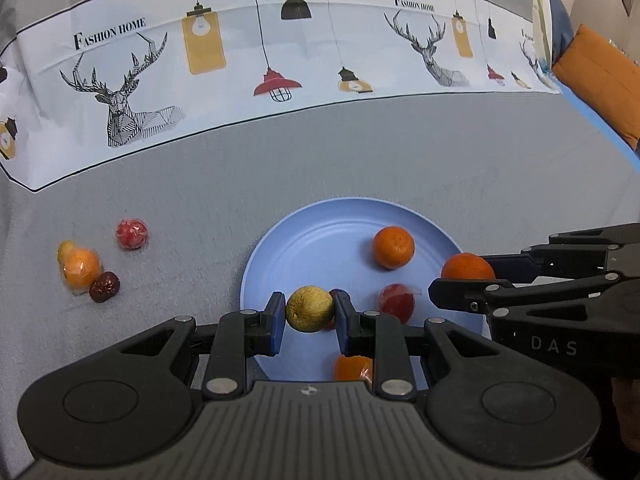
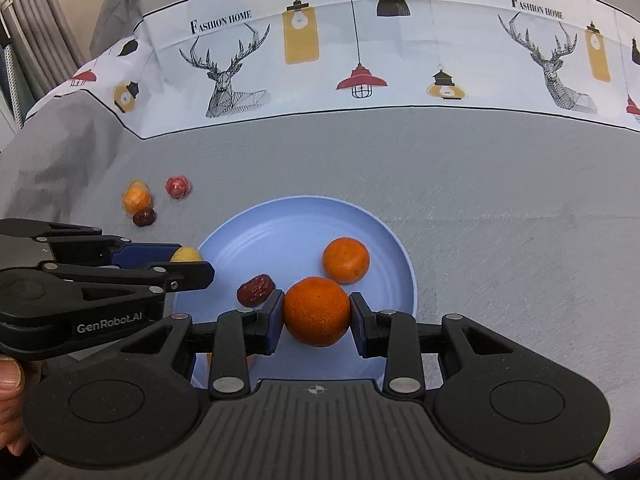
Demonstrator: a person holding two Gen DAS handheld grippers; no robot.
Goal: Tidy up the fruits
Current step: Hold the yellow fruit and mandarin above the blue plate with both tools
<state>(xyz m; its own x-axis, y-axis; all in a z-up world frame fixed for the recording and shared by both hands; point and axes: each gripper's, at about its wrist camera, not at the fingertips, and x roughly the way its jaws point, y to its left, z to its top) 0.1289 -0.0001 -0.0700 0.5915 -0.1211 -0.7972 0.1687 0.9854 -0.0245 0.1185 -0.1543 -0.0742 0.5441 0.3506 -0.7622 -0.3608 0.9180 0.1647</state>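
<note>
Surface: grey tablecloth, deer-and-lamp band printed "FASHION HOME".
Writing: "DAS", "GenRobot.AI" on gripper bodies.
Left gripper: jaws clamp a yellow-green round fruit over the blue plate.
Right gripper: jaws clamp an orange over that plate's near side.

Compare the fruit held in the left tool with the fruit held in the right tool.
The round yellow-green fruit in the left tool is dull and pale; the round orange mandarin in the right tool is bright orange with pitted peel. The mandarin looks larger, spreading its pads wider. Both are clamped between blue pads over the light blue plate.
</note>
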